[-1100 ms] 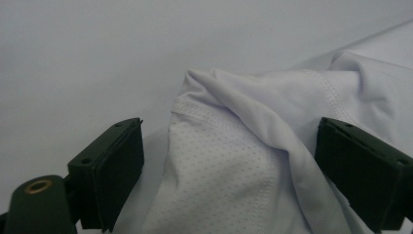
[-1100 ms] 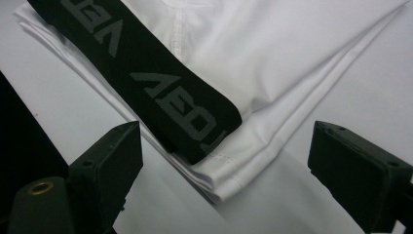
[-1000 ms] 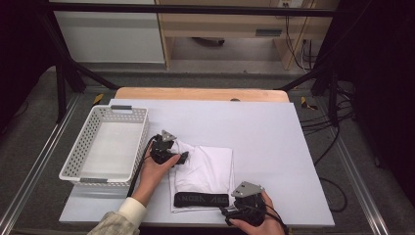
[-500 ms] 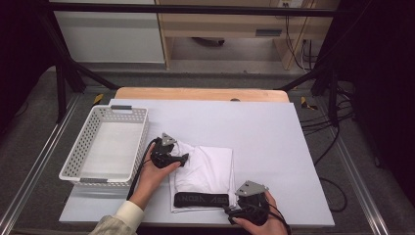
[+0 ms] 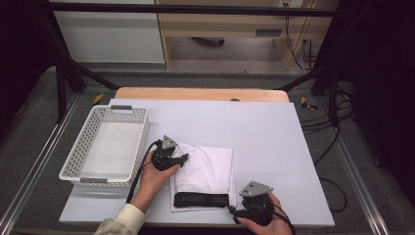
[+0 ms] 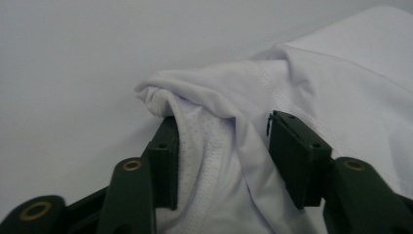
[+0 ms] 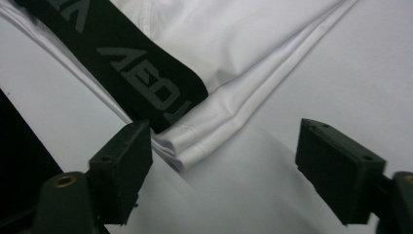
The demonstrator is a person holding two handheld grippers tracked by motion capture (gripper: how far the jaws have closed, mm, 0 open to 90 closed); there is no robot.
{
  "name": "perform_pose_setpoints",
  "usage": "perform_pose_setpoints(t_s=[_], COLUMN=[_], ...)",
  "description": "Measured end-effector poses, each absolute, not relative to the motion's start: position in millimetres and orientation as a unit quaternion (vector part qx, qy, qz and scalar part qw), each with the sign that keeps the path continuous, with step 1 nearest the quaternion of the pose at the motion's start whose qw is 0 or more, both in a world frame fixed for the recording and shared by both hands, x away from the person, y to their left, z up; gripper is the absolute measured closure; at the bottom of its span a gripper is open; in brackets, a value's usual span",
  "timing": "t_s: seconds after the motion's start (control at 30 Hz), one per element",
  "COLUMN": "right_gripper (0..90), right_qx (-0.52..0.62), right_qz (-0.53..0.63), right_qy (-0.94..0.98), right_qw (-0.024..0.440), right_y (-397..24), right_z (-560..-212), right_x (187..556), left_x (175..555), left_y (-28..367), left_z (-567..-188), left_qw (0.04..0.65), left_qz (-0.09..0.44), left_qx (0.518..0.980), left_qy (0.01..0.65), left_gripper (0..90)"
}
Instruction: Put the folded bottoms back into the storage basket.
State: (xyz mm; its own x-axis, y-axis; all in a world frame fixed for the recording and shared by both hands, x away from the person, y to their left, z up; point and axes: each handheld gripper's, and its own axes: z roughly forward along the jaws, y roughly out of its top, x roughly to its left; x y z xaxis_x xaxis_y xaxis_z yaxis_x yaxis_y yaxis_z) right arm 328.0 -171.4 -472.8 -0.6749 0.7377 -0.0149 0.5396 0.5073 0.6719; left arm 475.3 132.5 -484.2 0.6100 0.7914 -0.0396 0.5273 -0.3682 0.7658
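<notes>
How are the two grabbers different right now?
The left gripper has bunched white cloth between its jaws, which have just been closing; the right gripper has only a folded corner by one jaw, mostly bare table between. The left gripper sits at the cloth's far corner near the basket, the right gripper at the near corner by the black band. Both are hand-held, with black jaws.

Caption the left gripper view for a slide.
Left claw closing around a bunched fold of the white garment on the table.
</notes>
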Motion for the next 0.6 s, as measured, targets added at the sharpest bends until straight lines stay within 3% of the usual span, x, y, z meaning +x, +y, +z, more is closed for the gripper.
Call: perform_pose_setpoints(t_s=[0.23, 0.6], right_gripper=[29.3, 41.9], right_qx=[0.364, 0.341], right_qz=[0.320, 0.337], right_qy=[0.864, 0.868], right_qw=[0.139, 0.133], right_y=[-167.7, -164.1], right_z=[-477.0, -478.7], right_x=[327.5, 331.2], left_x=[467.9, 466.6], left_y=[131.9, 131.2], left_z=[-484.7, -484.2], left_qw=[0.399, 0.400], left_qz=[0.171, 0.175], left_qx=[0.806, 0.807], left_qy=[0.403, 0.398], left_gripper=[70.8, 78.5])
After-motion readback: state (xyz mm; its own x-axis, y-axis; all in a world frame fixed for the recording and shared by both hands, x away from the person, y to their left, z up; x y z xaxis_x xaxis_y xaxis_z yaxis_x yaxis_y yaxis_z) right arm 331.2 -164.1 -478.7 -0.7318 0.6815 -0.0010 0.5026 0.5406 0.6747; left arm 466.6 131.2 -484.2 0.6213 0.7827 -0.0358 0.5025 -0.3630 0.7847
